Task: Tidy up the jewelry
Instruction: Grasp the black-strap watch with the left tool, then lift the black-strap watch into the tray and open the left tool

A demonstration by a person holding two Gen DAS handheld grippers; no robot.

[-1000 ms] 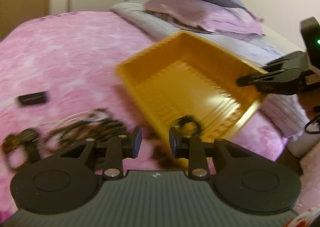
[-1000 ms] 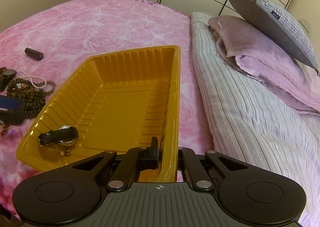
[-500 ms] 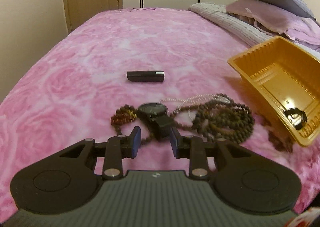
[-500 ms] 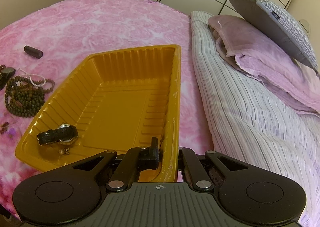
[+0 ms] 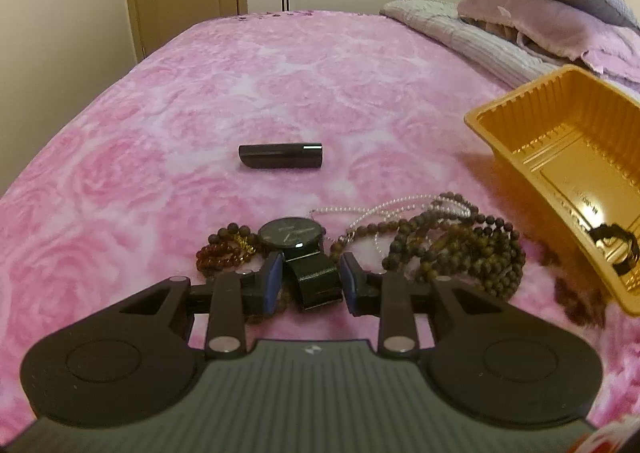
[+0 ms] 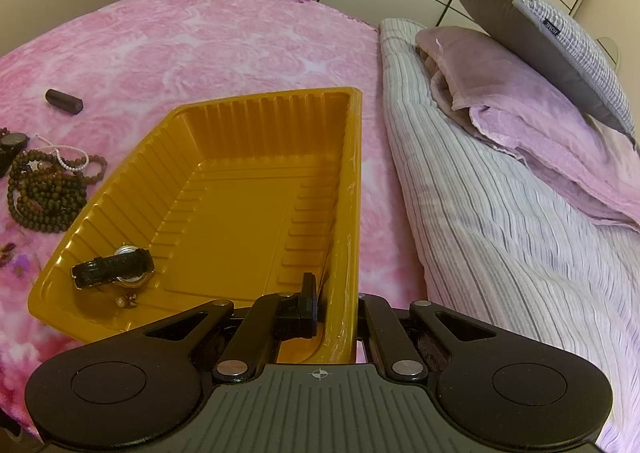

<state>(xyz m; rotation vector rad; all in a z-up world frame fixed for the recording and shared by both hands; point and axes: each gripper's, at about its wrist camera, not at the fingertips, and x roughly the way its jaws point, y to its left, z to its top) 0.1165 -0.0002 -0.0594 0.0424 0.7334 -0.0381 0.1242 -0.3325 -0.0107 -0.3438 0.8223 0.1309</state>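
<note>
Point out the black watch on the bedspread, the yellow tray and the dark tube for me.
black watch (image 5: 291,232): left wrist view, on its round face.
yellow tray (image 6: 347,189): right wrist view, on the right-hand wall.
dark tube (image 5: 280,156): left wrist view, on the middle of its body.

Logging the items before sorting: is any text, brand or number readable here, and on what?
Nothing reads clearly.
White letters on black tag of grey pillow: too small.
Embossed print in orange tray: blurred.
Print on watch dial: too small.
</note>
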